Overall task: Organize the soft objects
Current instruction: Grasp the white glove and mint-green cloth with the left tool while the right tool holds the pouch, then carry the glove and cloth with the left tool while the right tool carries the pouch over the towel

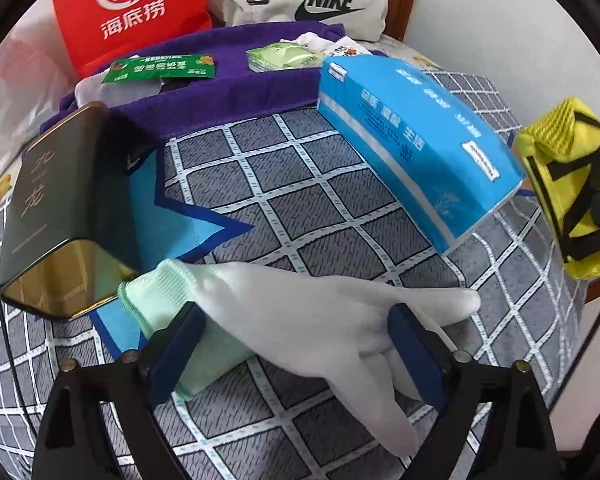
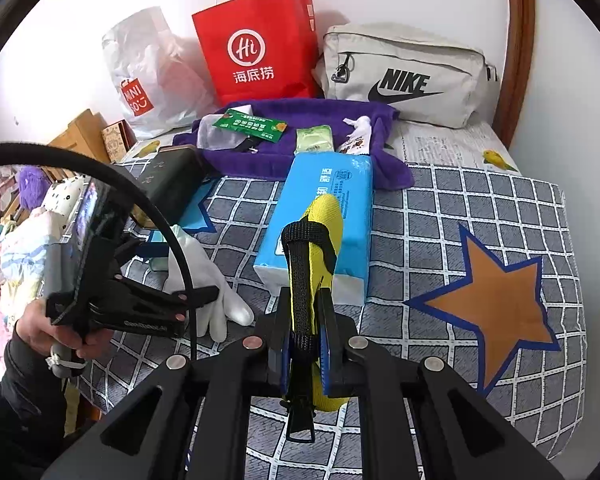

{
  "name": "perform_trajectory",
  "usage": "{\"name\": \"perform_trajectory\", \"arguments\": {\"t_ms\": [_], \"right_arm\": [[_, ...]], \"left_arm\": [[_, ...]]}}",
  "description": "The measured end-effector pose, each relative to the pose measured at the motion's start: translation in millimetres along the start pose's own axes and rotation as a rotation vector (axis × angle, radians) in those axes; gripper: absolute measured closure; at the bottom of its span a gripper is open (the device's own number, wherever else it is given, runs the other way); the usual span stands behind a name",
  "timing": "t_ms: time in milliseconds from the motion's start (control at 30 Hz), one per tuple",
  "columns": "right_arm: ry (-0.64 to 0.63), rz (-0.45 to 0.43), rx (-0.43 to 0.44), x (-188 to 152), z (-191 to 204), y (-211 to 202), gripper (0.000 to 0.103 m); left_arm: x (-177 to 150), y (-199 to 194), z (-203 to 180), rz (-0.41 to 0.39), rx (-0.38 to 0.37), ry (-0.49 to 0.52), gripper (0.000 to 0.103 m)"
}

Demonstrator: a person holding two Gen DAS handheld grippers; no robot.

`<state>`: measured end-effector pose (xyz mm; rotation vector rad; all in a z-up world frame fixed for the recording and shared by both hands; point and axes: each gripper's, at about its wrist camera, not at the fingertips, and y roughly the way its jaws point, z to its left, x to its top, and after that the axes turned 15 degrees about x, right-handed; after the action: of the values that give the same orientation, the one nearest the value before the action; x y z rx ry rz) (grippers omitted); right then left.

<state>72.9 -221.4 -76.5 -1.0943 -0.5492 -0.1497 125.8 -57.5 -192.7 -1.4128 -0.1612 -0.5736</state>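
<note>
Hovering wide open, the left tongs (image 1: 296,344) straddle the white glove (image 1: 300,312) lying flat on the bed's checked cover (image 1: 300,168) — nothing pinched, probably lining up a grab. The right tongs (image 2: 304,360) are clamped on the yellow strappy pouch (image 2: 320,236), carried above the blue tissue pack (image 2: 324,200) — purple towel (image 2: 300,160) behind looks like the sorting spot.

We see a bed with a grey grid-pattern bedspread (image 2: 480,216) under the grippers, blue-edged orange star (image 2: 496,304) printed on it to the right of the right one. Ahead of both: plain white wall (image 2: 60,40), and a curved brown wooden headboard (image 2: 520,60) far right. Left of the right gripper, a wooden cabinet (image 2: 84,132) beside the bed. Even, soft light, no harsh shadows.
</note>
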Motion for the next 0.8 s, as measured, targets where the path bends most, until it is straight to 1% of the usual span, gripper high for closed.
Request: {"name": "perform_trajectory", "arguments": {"t_ms": [133,267,333,367,400,433,467,500,567,600,633,800], "right_arm": [[0.015,-0.003,0.015,-1.0,-3.4,2.2,0.092],[0.025,0.002,0.023,-2.5,-5.5,4.8,0.091],[0.028,0.001,0.028,-3.0,-5.4,5.2,0.091],[0.031,0.0,0.029,-3.3,-5.6,5.4,0.091],[0.034,0.0,0.03,-3.2,-6.2,5.5,0.091],[0.036,0.001,0.031,-3.2,-6.4,5.7,0.091],[0.037,0.001,0.029,-3.5,-5.6,5.8,0.091],[0.037,0.002,0.029,-3.6,-4.9,5.9,0.091],[0.034,0.004,0.031,-3.3,-3.7,5.6,0.091],[0.03,0.003,0.03,-3.1,-2.6,5.1,0.091],[0.029,0.002,0.028,-2.9,-1.6,4.8,0.091],[0.027,-0.007,0.037,-2.1,-1.1,4.9,0.093]], "left_arm": [[-1.9,3.8,-8.9,-0.023,0.036,0.036,0.003],[-5.3,3.8,-7.8,-0.054,0.027,0.027,0.003],[-6.6,3.8,-7.4,-0.072,0.029,0.025,0.011],[-7.2,3.3,-7.3,-0.077,0.028,0.024,0.027],[-7.8,2.0,-6.4,-0.081,0.027,0.019,0.047],[-8.1,-0.7,-4.5,-0.087,0.023,0.013,0.055],[-8.1,-4.2,-1.8,-0.092,0.008,0.002,0.067],[-7.5,-6.8,0.5,-0.086,-0.02,-0.011,0.077],[-5.8,-8.9,2.2,-0.068,-0.061,-0.013,0.08],[-4.6,-9.7,1.6,-0.064,-0.068,-0.015,0.084],[-4.8,-12.3,2.2,-0.062,-0.076,-0.018,0.084],[-9.0,-34.9,2.8,-0.109,-0.092,0.001,0.088]]}}
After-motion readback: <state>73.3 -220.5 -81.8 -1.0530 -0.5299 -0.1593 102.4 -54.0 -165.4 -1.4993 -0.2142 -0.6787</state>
